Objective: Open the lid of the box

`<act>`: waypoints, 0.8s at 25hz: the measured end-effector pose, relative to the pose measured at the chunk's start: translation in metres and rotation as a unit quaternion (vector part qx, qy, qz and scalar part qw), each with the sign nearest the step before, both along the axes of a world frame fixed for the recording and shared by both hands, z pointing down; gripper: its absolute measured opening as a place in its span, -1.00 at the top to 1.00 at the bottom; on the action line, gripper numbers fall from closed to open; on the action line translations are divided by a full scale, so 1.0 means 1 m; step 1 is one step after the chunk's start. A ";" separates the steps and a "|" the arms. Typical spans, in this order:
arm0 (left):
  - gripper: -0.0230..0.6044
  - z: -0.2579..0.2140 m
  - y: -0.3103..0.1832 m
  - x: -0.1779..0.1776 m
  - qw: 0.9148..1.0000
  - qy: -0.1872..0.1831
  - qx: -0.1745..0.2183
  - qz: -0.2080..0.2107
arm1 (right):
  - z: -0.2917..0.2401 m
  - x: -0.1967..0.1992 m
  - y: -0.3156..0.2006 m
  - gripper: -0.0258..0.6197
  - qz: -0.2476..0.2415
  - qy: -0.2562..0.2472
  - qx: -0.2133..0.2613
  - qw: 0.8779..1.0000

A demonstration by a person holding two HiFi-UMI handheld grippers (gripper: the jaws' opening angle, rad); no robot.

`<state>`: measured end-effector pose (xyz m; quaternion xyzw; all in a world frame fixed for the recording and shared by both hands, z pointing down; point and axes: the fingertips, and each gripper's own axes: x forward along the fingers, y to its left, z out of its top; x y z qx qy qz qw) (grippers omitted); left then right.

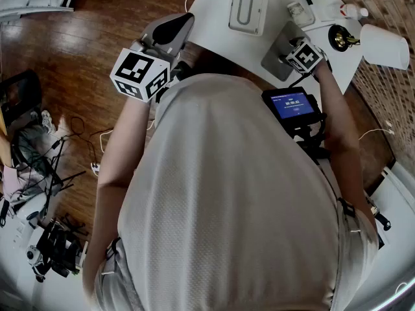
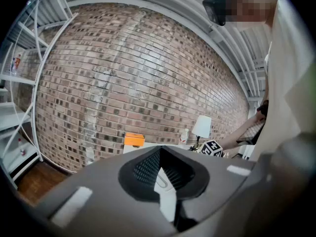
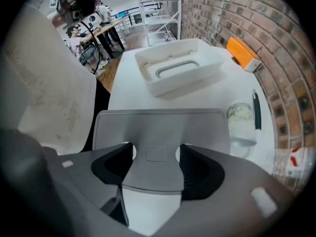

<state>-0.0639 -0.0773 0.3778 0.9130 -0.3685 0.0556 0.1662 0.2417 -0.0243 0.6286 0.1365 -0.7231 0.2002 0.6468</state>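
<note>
A white box [image 1: 248, 5] [image 3: 177, 68] with a raised rim and an oval recess in its top stands on the white table [image 1: 209, 24]. Nearer the person lies a flat grey plate [image 1: 279, 50] [image 3: 160, 127]. My right gripper [image 1: 295, 47] [image 3: 155, 154] is over it, jaws wide apart, with the plate's narrow near end between them. Whether the pads press on it is not clear. My left gripper [image 1: 174, 26] [image 2: 160, 152] is held up off the table's left side, facing the brick wall, its jaws closed to a point on nothing.
An orange box [image 3: 243, 53] sits by the brick wall. A cup with a pen [image 3: 242, 120] stands right of the plate. A white lamp [image 1: 384, 44] and a bottle [image 1: 353, 10] are at the table's far right. Gear and cables [image 1: 39, 173] litter the wooden floor.
</note>
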 end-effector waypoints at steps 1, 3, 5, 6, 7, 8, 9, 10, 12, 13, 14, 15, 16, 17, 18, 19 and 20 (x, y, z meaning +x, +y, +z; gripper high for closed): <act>0.93 0.001 -0.003 0.002 1.000 -0.002 0.000 0.003 | 0.006 0.005 0.000 -0.01 0.001 0.007 -0.006 1.000; 0.93 0.002 -0.008 0.007 1.000 -0.005 -0.001 0.008 | 0.016 0.017 0.001 -0.01 0.012 0.020 -0.016 1.000; 0.93 0.002 -0.011 0.011 1.000 -0.008 0.000 0.011 | 0.026 0.032 0.003 -0.01 0.041 0.031 -0.025 0.998; 0.93 0.001 -0.011 0.013 1.000 -0.009 0.000 0.012 | 0.030 0.040 0.004 -0.01 0.058 0.037 -0.029 0.997; 0.93 0.000 -0.011 0.014 1.000 -0.010 0.000 0.014 | 0.034 0.048 0.006 -0.01 0.075 0.044 -0.033 0.996; 0.93 -0.001 -0.012 0.015 1.000 -0.012 0.000 0.015 | 0.038 0.057 0.009 -0.01 0.090 0.052 -0.037 0.994; 0.93 -0.002 -0.012 0.016 1.000 -0.014 0.000 0.017 | 0.042 0.064 0.010 -0.01 0.102 0.058 -0.039 0.992; 0.93 -0.002 -0.012 0.017 1.000 -0.016 0.001 0.019 | 0.045 0.069 0.011 -0.01 0.110 0.061 -0.038 0.991; 0.93 -0.003 -0.011 0.018 1.000 -0.019 0.001 0.021 | 0.046 0.071 0.004 0.00 0.112 0.047 -0.020 0.992; 0.93 -0.003 -0.011 0.019 1.000 -0.020 0.001 0.022 | 0.046 0.070 0.002 0.00 0.107 0.039 -0.014 0.993; 0.93 -0.003 -0.011 0.019 1.000 -0.021 0.000 0.022 | 0.046 0.072 0.005 0.00 0.104 0.043 -0.018 0.993; 0.93 -0.002 -0.011 0.018 1.000 -0.021 -0.001 0.022 | 0.047 0.075 0.009 -0.01 0.100 0.053 -0.027 0.993; 0.93 -0.001 -0.011 0.018 1.000 -0.021 -0.002 0.022 | 0.048 0.077 0.012 -0.01 0.096 0.060 -0.031 0.993; 0.93 0.000 -0.012 0.018 1.000 -0.020 -0.003 0.023 | 0.048 0.077 0.013 0.00 0.094 0.062 -0.031 0.993; 0.93 0.001 -0.012 0.019 1.000 -0.019 -0.003 0.024 | 0.048 0.076 0.013 0.00 0.096 0.060 -0.029 0.993; 0.93 0.002 -0.013 0.020 0.999 -0.018 -0.004 0.026 | 0.046 0.076 0.012 -0.02 0.098 0.058 -0.026 0.993; 0.93 0.003 -0.014 0.021 0.999 -0.017 -0.004 0.029 | 0.043 0.075 0.009 -0.02 0.100 0.054 -0.020 0.993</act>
